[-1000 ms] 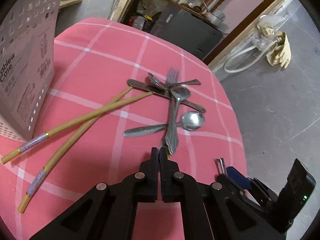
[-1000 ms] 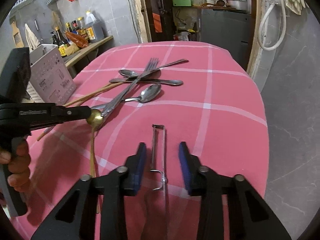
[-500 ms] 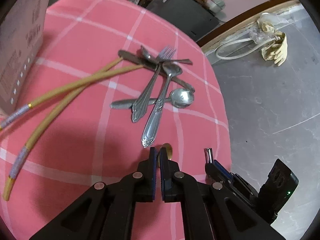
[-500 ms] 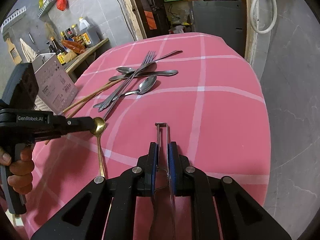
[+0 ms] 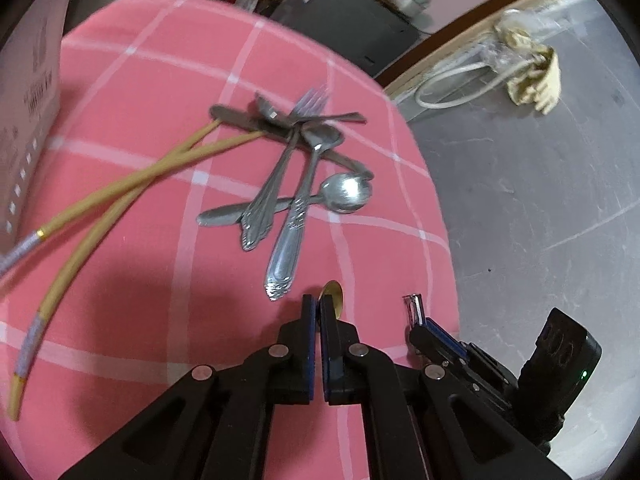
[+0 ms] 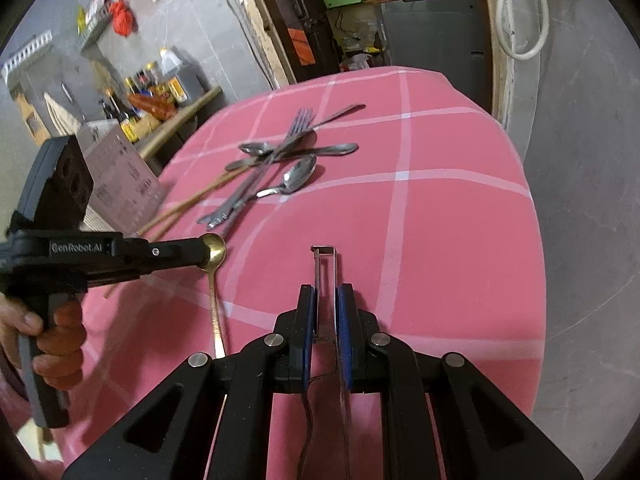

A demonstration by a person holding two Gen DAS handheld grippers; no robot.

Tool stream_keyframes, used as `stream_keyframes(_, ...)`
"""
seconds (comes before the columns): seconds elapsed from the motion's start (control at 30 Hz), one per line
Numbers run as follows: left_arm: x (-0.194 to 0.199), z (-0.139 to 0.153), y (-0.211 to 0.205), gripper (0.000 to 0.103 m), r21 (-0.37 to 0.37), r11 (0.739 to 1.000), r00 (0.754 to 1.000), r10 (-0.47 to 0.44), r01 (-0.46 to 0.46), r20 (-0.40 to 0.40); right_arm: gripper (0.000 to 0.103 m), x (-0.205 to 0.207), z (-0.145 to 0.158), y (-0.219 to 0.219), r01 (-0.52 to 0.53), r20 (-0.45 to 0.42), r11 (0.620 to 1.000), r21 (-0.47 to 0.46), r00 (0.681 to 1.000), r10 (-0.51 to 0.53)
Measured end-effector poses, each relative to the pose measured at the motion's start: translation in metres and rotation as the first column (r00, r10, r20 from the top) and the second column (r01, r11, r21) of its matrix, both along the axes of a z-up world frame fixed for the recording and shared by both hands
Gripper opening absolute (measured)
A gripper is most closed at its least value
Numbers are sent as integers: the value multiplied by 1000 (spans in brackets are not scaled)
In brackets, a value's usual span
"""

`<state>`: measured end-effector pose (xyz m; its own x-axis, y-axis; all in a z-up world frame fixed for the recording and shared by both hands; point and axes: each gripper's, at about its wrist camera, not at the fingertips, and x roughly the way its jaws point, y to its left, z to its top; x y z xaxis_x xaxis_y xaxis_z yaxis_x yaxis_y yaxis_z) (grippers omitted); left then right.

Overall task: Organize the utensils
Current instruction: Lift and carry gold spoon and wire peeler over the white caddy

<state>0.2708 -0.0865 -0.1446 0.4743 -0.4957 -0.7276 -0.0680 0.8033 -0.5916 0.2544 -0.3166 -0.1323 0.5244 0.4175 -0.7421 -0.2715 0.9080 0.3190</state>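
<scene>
My left gripper [image 5: 318, 304] is shut on a gold spoon [image 6: 214, 250], gripping its bowl, with the handle hanging down; it is held above the pink checked tablecloth [image 5: 140, 80]. My right gripper [image 6: 326, 294] is shut on a metal peeler [image 6: 324, 264], its blade frame sticking out ahead of the fingers; the peeler also shows in the left wrist view [image 5: 414, 308]. A pile of steel spoons, a fork and a knife [image 5: 296, 168] lies mid-table, crossed by two long bamboo chopsticks [image 5: 120, 188]. The pile also shows in the right wrist view [image 6: 280, 164].
A perforated utensil holder [image 6: 120, 176] stands at the table's left edge, partly seen in the left wrist view [image 5: 28, 92]. Bottles [image 6: 160, 84] stand on a shelf behind it. The table's right edge drops to grey floor [image 5: 540, 200]. A dark cabinet [image 6: 432, 28] stands beyond the table.
The right gripper has closed on the peeler and lifted it off the cloth. The left gripper with the gold spoon has drawn back from the steel pile and risen.
</scene>
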Motion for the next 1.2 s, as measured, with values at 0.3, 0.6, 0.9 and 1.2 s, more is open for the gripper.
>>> stream_keyframes(0.3, -32, 94, 25, 2, 130, 989, 972, 39, -70, 233, 11, -21, 68, 9, 30, 183, 983, 184, 981, -64)
stream_keyframes(0.6, -52, 209, 98, 2, 212, 958, 905, 90, -193, 416, 11, -3, 155, 79, -99, 402, 926, 364, 914, -61)
stream_keyframes(0.9, -67, 276, 183, 2, 332, 865, 832, 158, -377, 532, 11, 26, 194, 183, -228, 532, 850, 475, 844, -71)
stream_keyframes(1.2, -51, 250, 197, 2, 424, 795, 811, 139, -434, 569, 11, 53, 147, 243, -260, 530, 816, 517, 845, -67)
